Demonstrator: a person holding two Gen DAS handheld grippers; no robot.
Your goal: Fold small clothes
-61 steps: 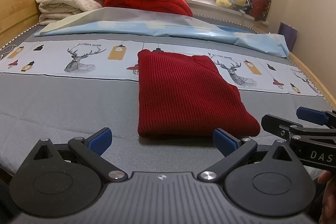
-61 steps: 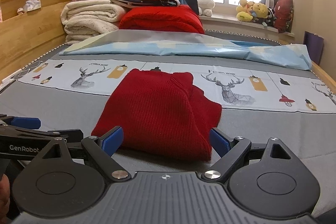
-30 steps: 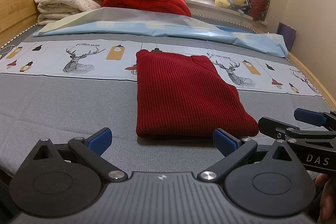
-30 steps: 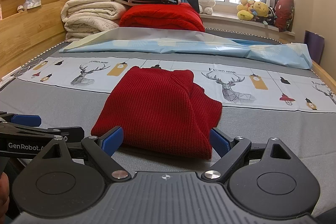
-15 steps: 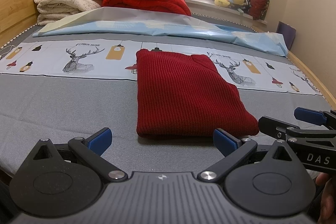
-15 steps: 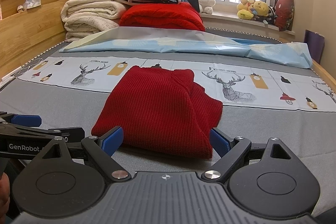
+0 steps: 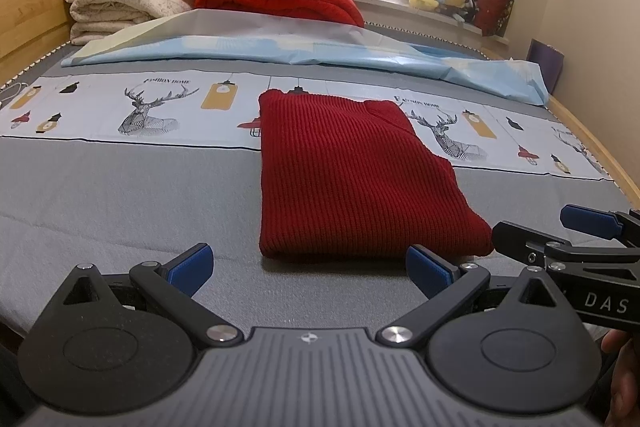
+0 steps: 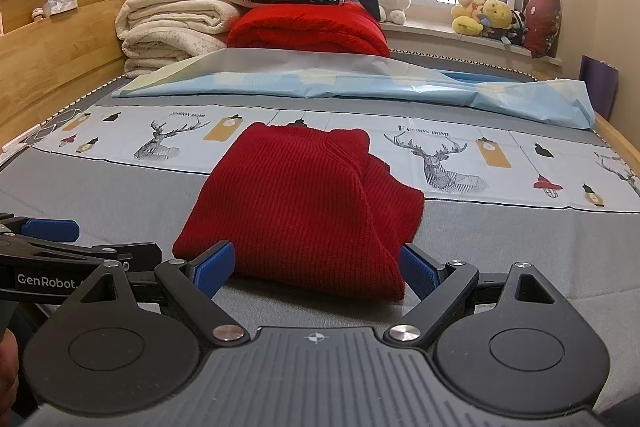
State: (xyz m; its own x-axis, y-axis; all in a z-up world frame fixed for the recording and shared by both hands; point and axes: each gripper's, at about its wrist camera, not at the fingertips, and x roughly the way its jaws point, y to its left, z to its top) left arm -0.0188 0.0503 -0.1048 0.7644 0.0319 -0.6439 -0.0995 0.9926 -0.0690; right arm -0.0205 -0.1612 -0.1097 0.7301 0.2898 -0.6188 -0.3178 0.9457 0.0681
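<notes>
Both the left gripper (image 7: pixel 308 269) and right gripper (image 8: pixel 316 267) gape wide, empty; the soft, floppy sweater (image 7: pixel 352 179) just ahead likely wants pinching at its near corners.

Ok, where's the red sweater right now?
The red sweater lies folded on the grey bed, centred in both wrist views, its far edge over the deer-print strip.

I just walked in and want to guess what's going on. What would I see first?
A dark red knitted sweater, folded, lies in the middle of the grey bed. Just in front of it, the left claw and right claw are open and empty. Folded blankets are stacked at the far end.
</notes>
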